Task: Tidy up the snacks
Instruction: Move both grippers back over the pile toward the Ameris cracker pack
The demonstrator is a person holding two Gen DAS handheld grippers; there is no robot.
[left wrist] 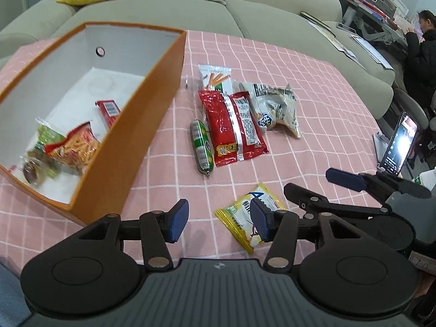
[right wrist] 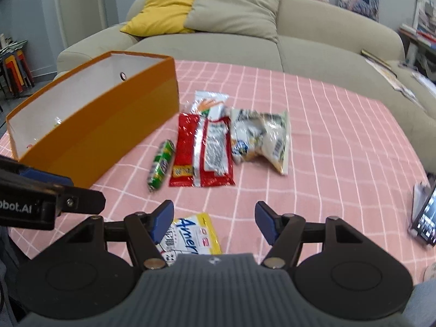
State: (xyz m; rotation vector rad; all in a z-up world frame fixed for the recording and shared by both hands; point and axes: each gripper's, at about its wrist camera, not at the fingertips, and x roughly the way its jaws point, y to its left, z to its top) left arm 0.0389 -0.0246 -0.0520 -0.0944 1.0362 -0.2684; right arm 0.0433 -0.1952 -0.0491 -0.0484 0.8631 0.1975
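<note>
A: Where's the yellow packet (left wrist: pixel 252 219)?

B: Flat on the table (left wrist: pixel 327 114), nearest both grippers – its long axis runs slantwise, one corner toward the box (left wrist: pixel 152 103), the other back toward the holder. It lies apart from the other snacks.

A: And the rest?

B: Further out, a cluster. The green sausage (left wrist: pixel 201 147) lies lengthwise, pointing away toward the sofa (left wrist: pixel 272 11). Just beside it, the red packet (left wrist: pixel 231 128), long axis the same way, overlapping the foot of the white carrot-print packet (left wrist: pixel 216 77). To the right, a crumpled white bag (left wrist: pixel 275 106), touching the red one.

A: In the box?

B: An orange-walled box, open on top, left of the cluster. Inside: a red-and-orange bag (left wrist: pixel 75 147), a green wrapper (left wrist: pixel 47 136), a small red packet (left wrist: pixel 109 110) – blurred.

A: The grippers?

B: Left gripper (left wrist: pixel 219 222) has its fingers wide apart, holding nothing, above the table by the yellow packet. Right gripper (right wrist: pixel 214 222) likewise spread, nothing between its fingers – the packet sits under its left finger (right wrist: pixel 160 222).

A: Beyond?

B: A phone (left wrist: pixel 399 143) propped at the table's right edge, yellow cushion (right wrist: pixel 163 8) on the sofa.
</note>
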